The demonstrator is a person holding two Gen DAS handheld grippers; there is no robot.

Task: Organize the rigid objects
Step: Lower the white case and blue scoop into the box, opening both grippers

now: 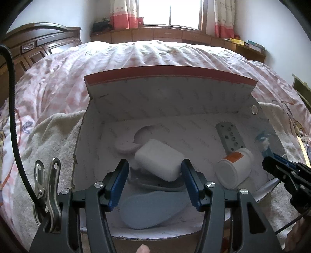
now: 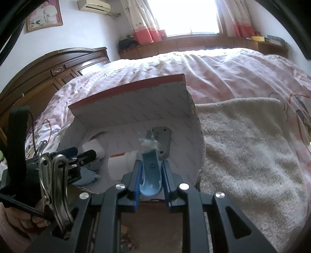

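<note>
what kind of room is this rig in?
A bedroom, almost certainly: a bed with a pink quilt, a dark wooden headboard, and a curtained window. The open box being filled sits on a towel on the bed.

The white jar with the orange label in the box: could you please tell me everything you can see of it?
The white jar is a short cylinder of what looks like plastic, with an orange band on its label. It lies on its side on the white floor of the open cardboard box, in the right part, one flat round end turned toward the left wrist camera. Its far end touches or overlaps the grey remote control behind it. Neither gripper touches it; the left gripper hangs open beside it.
</note>
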